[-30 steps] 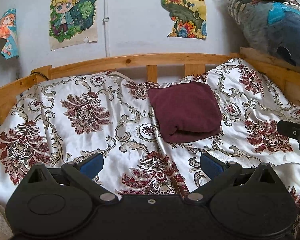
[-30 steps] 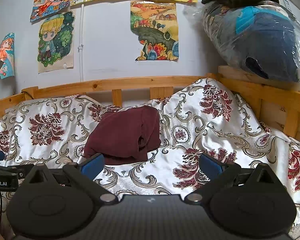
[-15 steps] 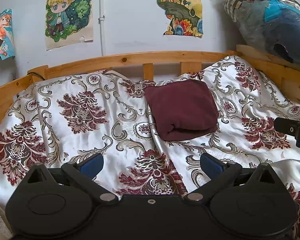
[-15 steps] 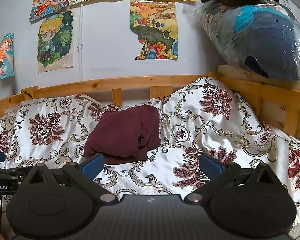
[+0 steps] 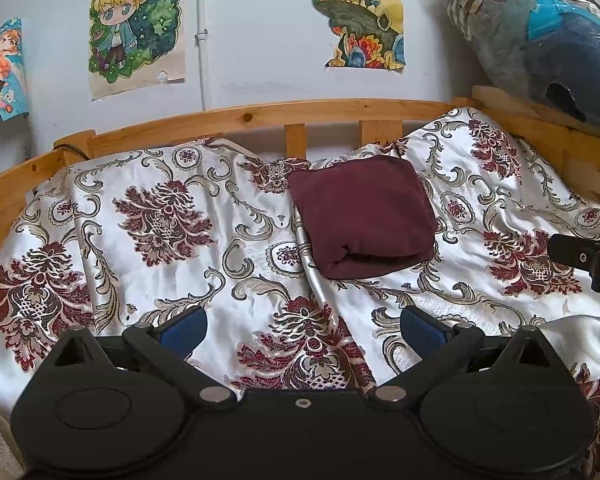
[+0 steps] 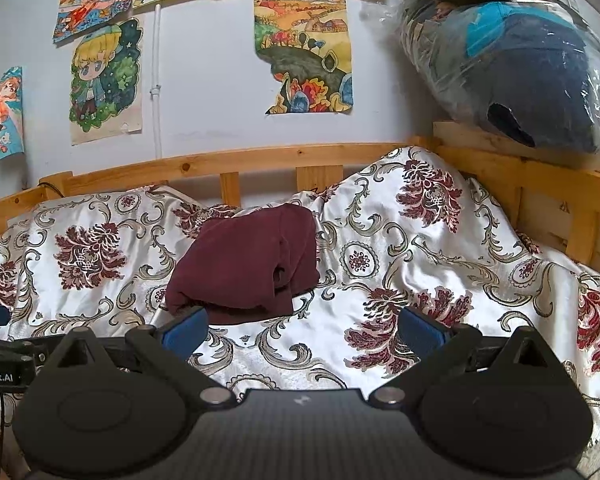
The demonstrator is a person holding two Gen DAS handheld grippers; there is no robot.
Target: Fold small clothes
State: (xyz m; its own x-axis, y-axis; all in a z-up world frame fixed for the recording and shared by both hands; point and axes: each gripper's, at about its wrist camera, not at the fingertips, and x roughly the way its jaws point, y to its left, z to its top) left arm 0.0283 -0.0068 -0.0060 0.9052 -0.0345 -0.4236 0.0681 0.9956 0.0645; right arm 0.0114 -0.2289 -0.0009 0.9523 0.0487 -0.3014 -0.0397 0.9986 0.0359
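In the left wrist view, the left claw (image 5: 302, 330) hangs released over the near part of the bed, its two blue-padded fingers (image 5: 182, 330) spread wide with nothing between them. Under it lies a glossy white bedspread (image 5: 172, 280) printed with dark red flowers and grey scrolls, rumpled into long creases. The maroon garment (image 5: 362, 216) sits farther back, a little right of centre, folded into a compact, roughly square bundle with its rolled edge turned toward the camera. It rests on the bedspread, well apart from the fingertips. Behind it runs the wooden bed rail (image 5: 260, 114), and above that a pale wall carries a cartoon poster of a blond child (image 5: 136, 28) and a torn landscape poster (image 5: 360, 16). A bulky plastic-wrapped blue bundle (image 5: 548, 48) sits on the frame at upper right. The right claw (image 5: 584, 258) pokes in from the right edge; from here I cannot tell how it stands.

In the right wrist view, the right claw (image 6: 302, 330) is likewise released, blue pads wide apart and holding nothing. The maroon garment (image 6: 244, 264) lies ahead and to the left, showing its layered open side, just beyond the left pad. The bedspread (image 6: 420, 248) humps up against the rail (image 6: 260, 158) to the right. Part of the left claw (image 6: 4, 350) shows at the left edge.
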